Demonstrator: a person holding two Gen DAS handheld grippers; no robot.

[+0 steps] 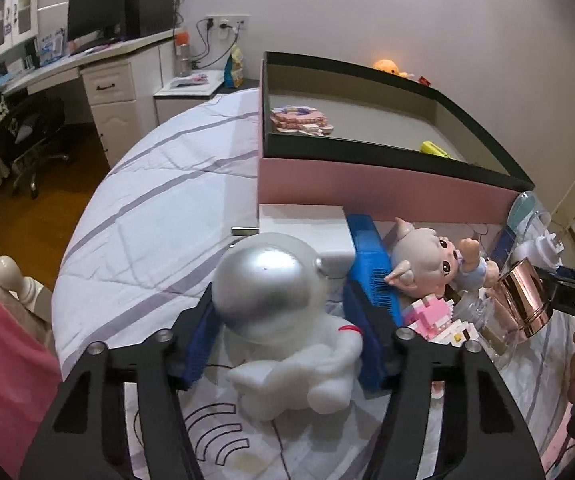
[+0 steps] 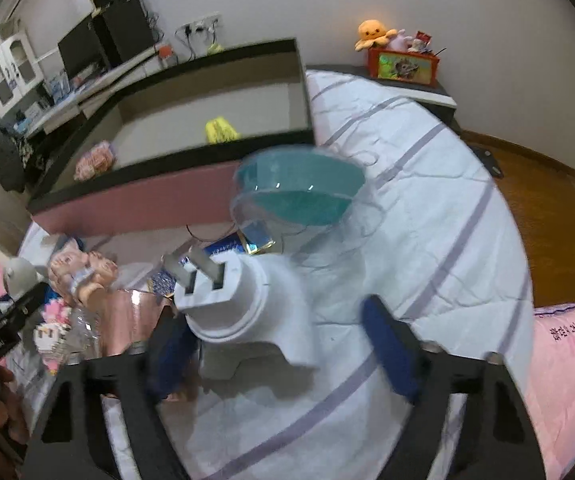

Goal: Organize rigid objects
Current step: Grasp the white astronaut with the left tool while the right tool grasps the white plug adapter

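Observation:
A white astronaut figure (image 1: 283, 320) with a silver helmet lies on the bed between the blue pads of my left gripper (image 1: 285, 324); the jaws are wide and do not press on it. My right gripper (image 2: 275, 344) is open around a white plug-in lamp (image 2: 243, 304) with a teal shade (image 2: 299, 188); only the left pad is near it. A pink open box (image 1: 367, 184) stands behind, holding a pink brick model (image 1: 301, 120) and a yellow item (image 1: 433, 148). The box also shows in the right wrist view (image 2: 147, 196).
Beside the astronaut lie a white box (image 1: 307, 232), a blue comb (image 1: 371, 264), a pig doll (image 1: 427, 260), a pink block toy (image 1: 435, 316) and a rose-gold cup (image 1: 523, 300). A desk (image 1: 99, 76) stands at far left. A nightstand with a red box (image 2: 403, 64) is at right.

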